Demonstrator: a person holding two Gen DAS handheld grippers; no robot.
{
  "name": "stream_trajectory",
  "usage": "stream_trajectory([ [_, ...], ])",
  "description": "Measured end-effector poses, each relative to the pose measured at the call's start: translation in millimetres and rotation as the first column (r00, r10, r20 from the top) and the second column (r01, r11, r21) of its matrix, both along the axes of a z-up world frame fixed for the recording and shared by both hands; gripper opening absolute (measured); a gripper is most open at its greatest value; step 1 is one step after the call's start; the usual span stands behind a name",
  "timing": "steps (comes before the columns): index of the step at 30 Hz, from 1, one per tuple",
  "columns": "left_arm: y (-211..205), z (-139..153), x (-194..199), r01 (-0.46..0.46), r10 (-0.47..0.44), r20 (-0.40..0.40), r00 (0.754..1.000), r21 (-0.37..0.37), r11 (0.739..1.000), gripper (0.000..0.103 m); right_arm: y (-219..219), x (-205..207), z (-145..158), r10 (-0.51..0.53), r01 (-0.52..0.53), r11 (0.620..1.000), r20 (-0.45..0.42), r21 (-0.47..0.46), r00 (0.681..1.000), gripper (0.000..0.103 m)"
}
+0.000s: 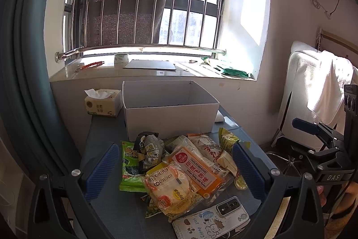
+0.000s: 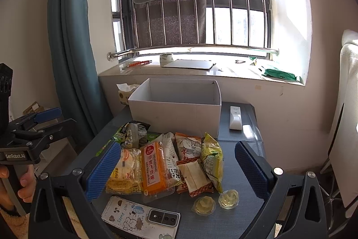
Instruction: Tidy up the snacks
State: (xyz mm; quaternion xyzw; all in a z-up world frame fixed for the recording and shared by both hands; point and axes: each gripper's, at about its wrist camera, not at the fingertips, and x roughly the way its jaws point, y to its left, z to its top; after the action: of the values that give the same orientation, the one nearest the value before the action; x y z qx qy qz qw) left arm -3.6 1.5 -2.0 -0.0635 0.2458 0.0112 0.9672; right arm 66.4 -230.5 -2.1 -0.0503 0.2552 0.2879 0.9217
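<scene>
One phone [image 2: 143, 216] lay at the tabletop's near edge while both grippers, left [image 1: 176, 171] and right [image 2: 179, 171], hovered spread over the snack pile [image 2: 161, 160], two jelly cups [image 2: 216, 202] and one box [image 2: 176, 104].

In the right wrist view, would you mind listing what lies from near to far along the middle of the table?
Phone in its cartoon case → orange flying-cake-flavour pack → open white cardboard box → flat grey board on the windowsill → barred window.
</scene>
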Motion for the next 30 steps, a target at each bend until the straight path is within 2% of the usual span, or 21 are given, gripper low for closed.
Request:
stream_trajectory([
  [21, 3, -2, -1, -0.010, 0.010, -0.007, 1.000, 0.007, 1.000, 0.103, 0, 2, -4, -0.004, 0.003, 1.000, -0.005, -0.017, 1.000, 0.103],
  [26, 8, -7, -2, -0.015, 0.015, -0.018, 1.000, -0.003, 1.000, 0.103, -3, 25, -28, -0.035, 0.031, 0.997, -0.053, -0.069, 0.998, 0.103],
  [30, 13, -14, -3, -0.020, 0.019, -0.032, 0.999, -0.013, 1.000, 0.103, -13, 62, -58, -0.075, 0.064, 0.995, -0.147, -0.083, 0.986, 0.103],
])
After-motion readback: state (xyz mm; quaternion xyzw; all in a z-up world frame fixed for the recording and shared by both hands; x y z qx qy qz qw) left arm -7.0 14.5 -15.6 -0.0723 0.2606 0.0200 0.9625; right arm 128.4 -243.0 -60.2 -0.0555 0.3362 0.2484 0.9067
